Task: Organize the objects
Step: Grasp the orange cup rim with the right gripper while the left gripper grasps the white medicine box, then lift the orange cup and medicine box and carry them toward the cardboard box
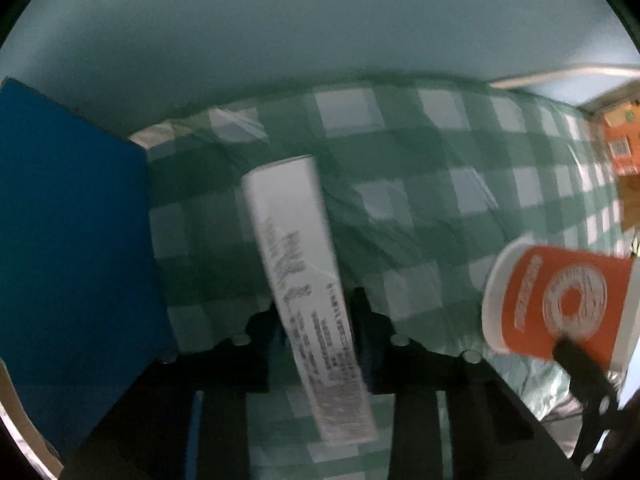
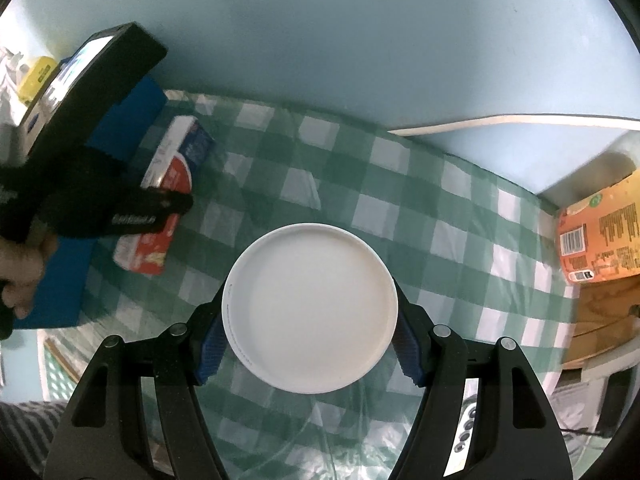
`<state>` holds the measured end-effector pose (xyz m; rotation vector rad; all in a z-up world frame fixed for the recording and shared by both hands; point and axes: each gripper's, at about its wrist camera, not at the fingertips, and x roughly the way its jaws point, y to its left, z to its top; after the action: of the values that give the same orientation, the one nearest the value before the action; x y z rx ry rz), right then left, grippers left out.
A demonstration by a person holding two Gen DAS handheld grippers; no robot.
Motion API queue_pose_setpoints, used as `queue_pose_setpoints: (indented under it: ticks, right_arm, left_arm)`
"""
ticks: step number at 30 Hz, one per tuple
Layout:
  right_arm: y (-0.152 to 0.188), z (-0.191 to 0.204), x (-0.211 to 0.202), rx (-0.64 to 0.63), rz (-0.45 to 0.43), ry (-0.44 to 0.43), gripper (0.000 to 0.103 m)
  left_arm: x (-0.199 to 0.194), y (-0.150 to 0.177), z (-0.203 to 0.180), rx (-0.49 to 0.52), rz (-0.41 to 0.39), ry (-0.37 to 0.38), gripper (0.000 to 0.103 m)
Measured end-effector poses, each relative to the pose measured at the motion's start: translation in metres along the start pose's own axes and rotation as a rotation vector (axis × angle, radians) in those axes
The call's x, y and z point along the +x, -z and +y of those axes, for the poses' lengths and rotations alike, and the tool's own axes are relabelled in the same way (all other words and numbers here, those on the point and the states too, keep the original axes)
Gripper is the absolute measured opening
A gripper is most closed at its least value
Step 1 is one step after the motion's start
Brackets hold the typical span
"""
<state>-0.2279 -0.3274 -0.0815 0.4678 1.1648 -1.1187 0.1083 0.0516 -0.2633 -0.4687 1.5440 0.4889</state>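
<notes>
Above green-checked tablecloth point(image 2: 400, 184), pale blue wall point(image 2: 320, 40) behind.

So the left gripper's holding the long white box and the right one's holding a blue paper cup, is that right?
Not quite. The cup in the right gripper is orange and white, not blue, as the left wrist view shows. The left gripper does hold the long white box.

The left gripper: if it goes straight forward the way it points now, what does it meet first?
Probably the checked tablecloth, and the long white box held in the left gripper would touch before the fingers. The blue box stands off to the left. Depth is unclear.
</notes>
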Motion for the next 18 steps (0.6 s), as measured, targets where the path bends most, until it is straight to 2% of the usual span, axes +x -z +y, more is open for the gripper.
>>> queue_pose_setpoints:
  ticks: [9, 16, 18]
  right_arm:
    - [0.003, -0.002, -0.002, 0.006, -0.029, -0.001, 0.070]
    - [0.007, -0.001, -0.009, -0.010, -0.038, -0.002, 0.070]
    - [0.008, 0.000, -0.014, -0.019, -0.041, -0.002, 0.070]
  left_arm:
    - [-0.018, 0.046, -0.023, 0.145, -0.061, 0.009, 0.025]
    - [-0.038, 0.077, -0.035, 0.195, -0.103, 0.017, 0.025]
    - [-0.047, 0.076, -0.034, 0.195, -0.114, 0.027, 0.025]
